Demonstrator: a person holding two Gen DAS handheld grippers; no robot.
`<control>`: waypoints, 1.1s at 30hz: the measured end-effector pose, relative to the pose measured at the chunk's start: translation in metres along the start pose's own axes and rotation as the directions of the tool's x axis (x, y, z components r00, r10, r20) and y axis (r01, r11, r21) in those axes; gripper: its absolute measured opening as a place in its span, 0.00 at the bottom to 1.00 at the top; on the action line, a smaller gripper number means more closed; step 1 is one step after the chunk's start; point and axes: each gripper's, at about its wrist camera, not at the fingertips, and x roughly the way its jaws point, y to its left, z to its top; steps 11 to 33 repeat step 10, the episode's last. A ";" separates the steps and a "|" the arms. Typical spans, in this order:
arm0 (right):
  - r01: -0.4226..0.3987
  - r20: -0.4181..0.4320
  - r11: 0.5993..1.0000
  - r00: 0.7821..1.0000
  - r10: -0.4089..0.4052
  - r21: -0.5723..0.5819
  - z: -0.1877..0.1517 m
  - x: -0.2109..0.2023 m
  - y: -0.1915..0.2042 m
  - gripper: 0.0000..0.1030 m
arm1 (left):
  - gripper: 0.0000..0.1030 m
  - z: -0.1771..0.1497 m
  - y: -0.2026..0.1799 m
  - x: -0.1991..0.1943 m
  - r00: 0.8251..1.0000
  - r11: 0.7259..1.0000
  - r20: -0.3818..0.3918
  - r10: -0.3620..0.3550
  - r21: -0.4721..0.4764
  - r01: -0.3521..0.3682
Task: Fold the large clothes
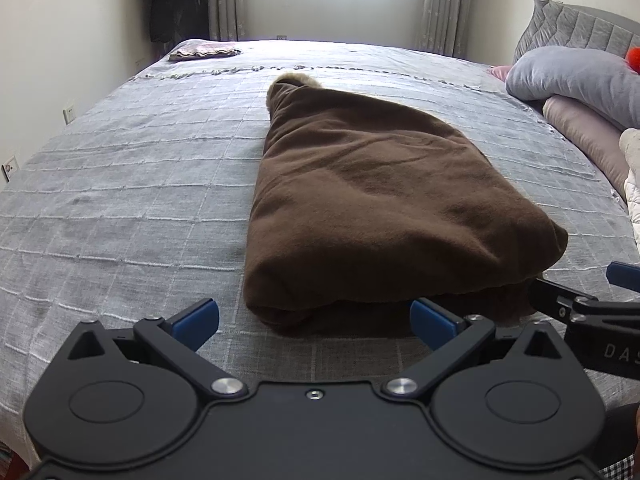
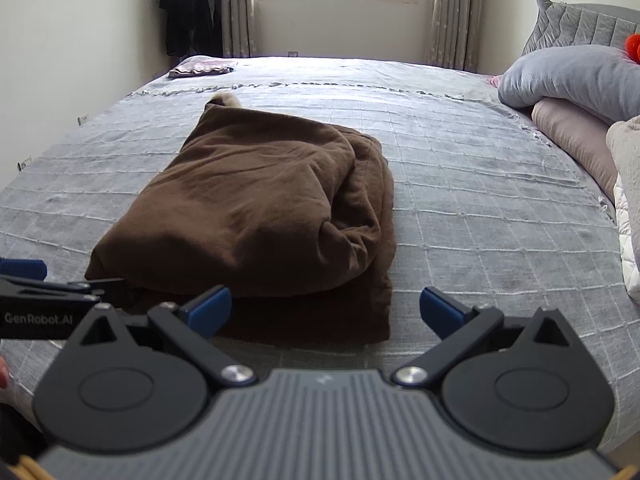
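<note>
— Where's the coat?
— The brown coat (image 1: 384,200) lies folded in a bundle mid-bed on the grey bedspread (image 1: 120,208), its pale fur trim (image 1: 298,79) at the far end.
— And the grippers?
— The left gripper (image 1: 314,320) sits at the coat's near edge, jaws spread wide, holding nothing. The right gripper (image 2: 326,310) is just beside it on the right, jaws equally wide and empty, at the coat's near right corner.
— Anything else?
— Grey pillows (image 2: 568,76) far right; a folded cloth (image 1: 204,51) at the far left corner.
</note>
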 end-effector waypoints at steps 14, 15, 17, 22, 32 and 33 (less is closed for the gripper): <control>-0.005 0.003 1.000 1.000 0.005 0.015 0.001 0.009 -0.001 1.00 | 1.00 -0.002 0.005 0.002 1.000 1.000 0.009 0.007 0.000 -0.007; -0.005 0.003 1.000 1.000 0.005 0.015 0.001 0.009 -0.001 1.00 | 1.00 -0.002 0.005 0.002 1.000 1.000 0.009 0.007 0.000 -0.007; -0.005 0.003 1.000 1.000 0.005 0.015 0.001 0.009 -0.001 1.00 | 1.00 -0.002 0.005 0.002 1.000 1.000 0.009 0.007 0.000 -0.007; -0.005 0.003 1.000 1.000 0.005 0.015 0.001 0.009 -0.001 1.00 | 1.00 -0.002 0.005 0.002 1.000 1.000 0.009 0.007 0.000 -0.007; -0.005 0.003 1.000 1.000 0.005 0.015 0.001 0.009 -0.001 1.00 | 1.00 -0.002 0.005 0.002 1.000 1.000 0.009 0.007 0.000 -0.007; -0.005 0.003 1.000 1.000 0.005 0.015 0.001 0.009 -0.001 1.00 | 1.00 -0.002 0.005 0.002 1.000 1.000 0.009 0.007 0.000 -0.007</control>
